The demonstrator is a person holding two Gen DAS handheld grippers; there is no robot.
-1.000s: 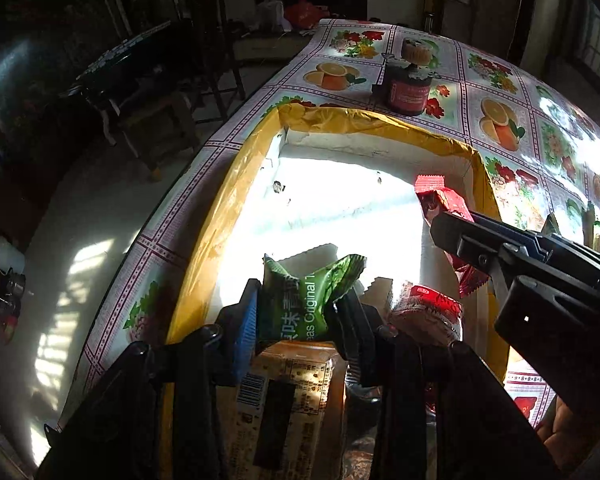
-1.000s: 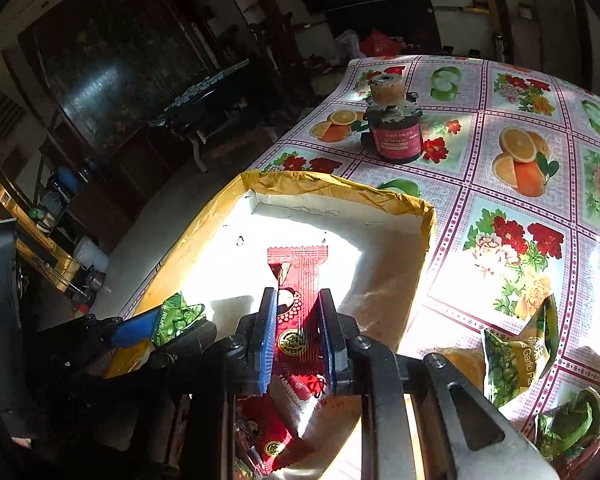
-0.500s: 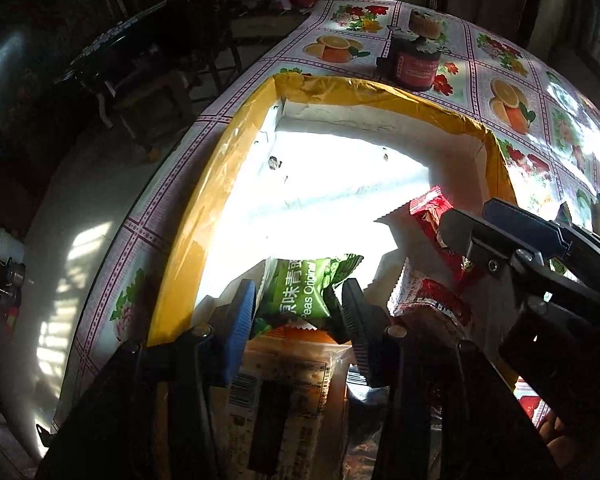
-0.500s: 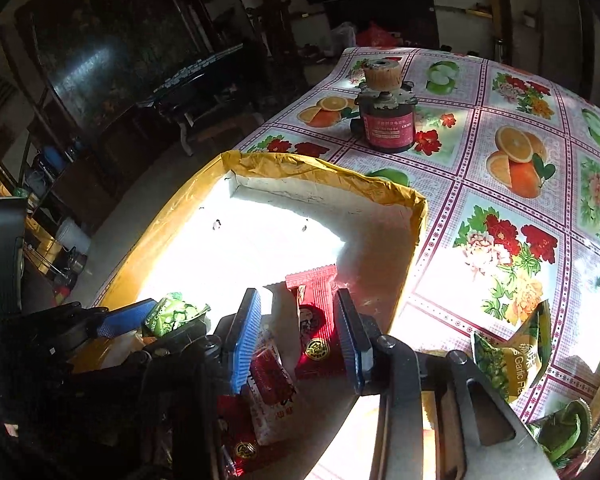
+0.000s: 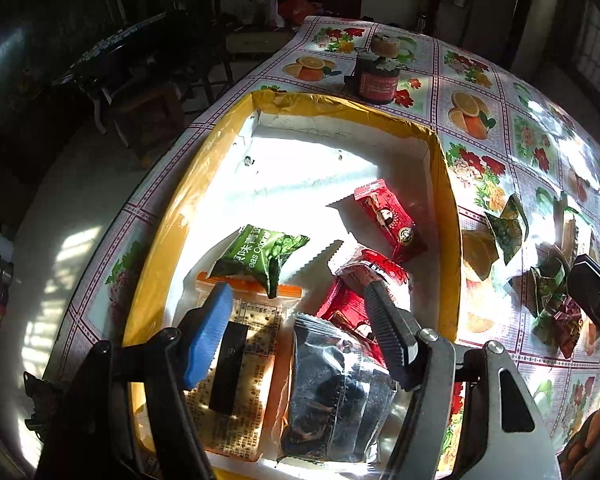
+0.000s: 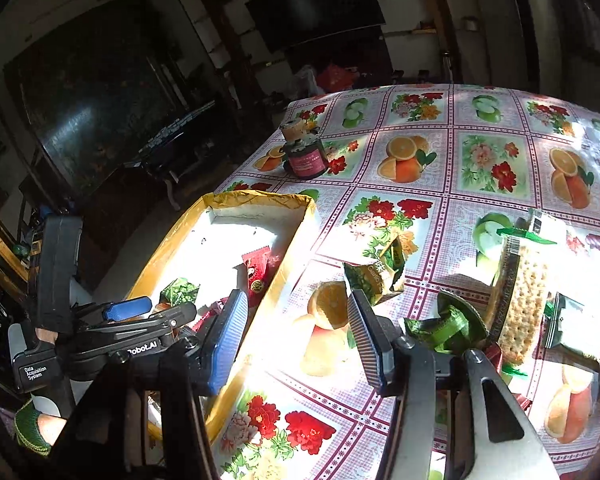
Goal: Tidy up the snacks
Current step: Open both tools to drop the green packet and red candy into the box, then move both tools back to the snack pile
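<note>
My left gripper (image 5: 296,322) has just been opening, empty, over the green pea packet (image 5: 262,256) in the yellow box (image 5: 448,216). Right gripper (image 6: 296,338), also just opening, empty, by the box's right wall. Risk: crushing the garlic pea packet (image 6: 376,276) on the surface.

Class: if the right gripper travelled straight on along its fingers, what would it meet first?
Probably the green pea snack packet lying on the fruit-patterned tablecloth just beyond the open right gripper; depth is uncertain.

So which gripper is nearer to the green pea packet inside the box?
Left. The left gripper hovers just short of the green pea packet; the right gripper is outside the box, over the tablecloth.
</note>
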